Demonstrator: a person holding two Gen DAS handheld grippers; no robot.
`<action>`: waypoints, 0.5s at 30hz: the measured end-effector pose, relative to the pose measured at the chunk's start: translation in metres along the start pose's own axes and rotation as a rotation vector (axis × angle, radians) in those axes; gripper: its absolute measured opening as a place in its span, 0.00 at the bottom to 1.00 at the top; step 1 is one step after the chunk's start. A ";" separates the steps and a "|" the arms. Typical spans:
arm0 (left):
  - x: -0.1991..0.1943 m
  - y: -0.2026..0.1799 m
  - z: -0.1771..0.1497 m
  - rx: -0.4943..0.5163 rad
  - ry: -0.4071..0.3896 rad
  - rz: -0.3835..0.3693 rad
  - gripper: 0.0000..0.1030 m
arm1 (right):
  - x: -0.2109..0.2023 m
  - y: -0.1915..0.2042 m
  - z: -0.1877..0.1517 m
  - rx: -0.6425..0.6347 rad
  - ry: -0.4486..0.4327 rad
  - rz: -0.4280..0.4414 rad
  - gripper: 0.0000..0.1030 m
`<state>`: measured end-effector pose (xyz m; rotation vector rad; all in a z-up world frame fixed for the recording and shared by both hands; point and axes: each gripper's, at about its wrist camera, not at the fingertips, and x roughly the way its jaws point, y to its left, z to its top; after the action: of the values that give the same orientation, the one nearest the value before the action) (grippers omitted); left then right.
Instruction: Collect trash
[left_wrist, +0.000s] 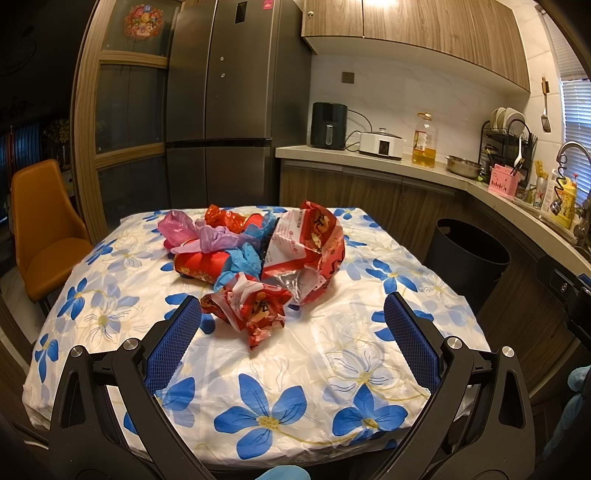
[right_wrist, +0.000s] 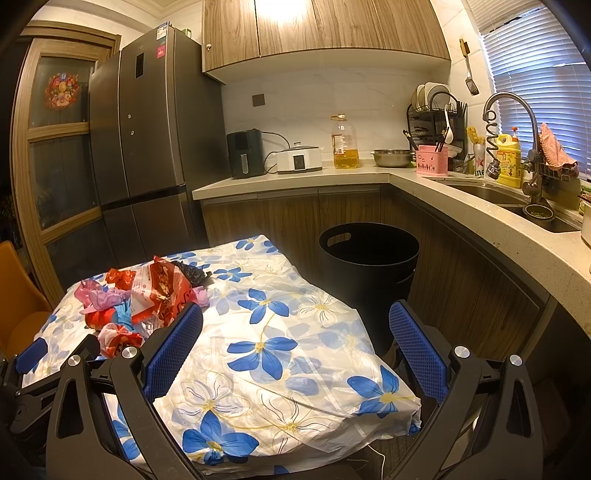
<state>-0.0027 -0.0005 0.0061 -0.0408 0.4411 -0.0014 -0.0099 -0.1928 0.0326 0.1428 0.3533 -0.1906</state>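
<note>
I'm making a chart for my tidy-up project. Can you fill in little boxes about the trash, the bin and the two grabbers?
trash: pile of crumpled red wrappers and pink and blue plastic bags on the flowered tablecloth
bin: black trash bin on the floor beside the table, below the counter
left gripper: open, holding nothing, nearest red wrapper between its fingers
right gripper: open, holding nothing, over bare cloth
collected so far: cannot tell, bin's inside is dark

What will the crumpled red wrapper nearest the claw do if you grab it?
The crumpled red wrapper looks like thin, creased plastic, so it would probably squash flat and feel very light. It may crackle and partly spring back. Its loose, ragged edges suggest it could flop or slip, so the open left claw should probably pinch its bunched middle.
</note>
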 end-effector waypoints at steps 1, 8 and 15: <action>0.000 0.000 0.000 0.000 0.000 0.000 0.95 | 0.000 0.000 0.000 0.000 0.000 0.000 0.95; 0.000 0.000 0.000 -0.001 -0.001 0.000 0.95 | 0.000 0.000 0.000 0.001 -0.001 -0.001 0.95; 0.002 -0.001 -0.001 0.001 -0.001 -0.002 0.95 | 0.000 0.000 0.001 -0.001 -0.001 -0.001 0.95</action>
<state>-0.0009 -0.0017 0.0042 -0.0406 0.4403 -0.0031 -0.0101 -0.1929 0.0332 0.1416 0.3522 -0.1913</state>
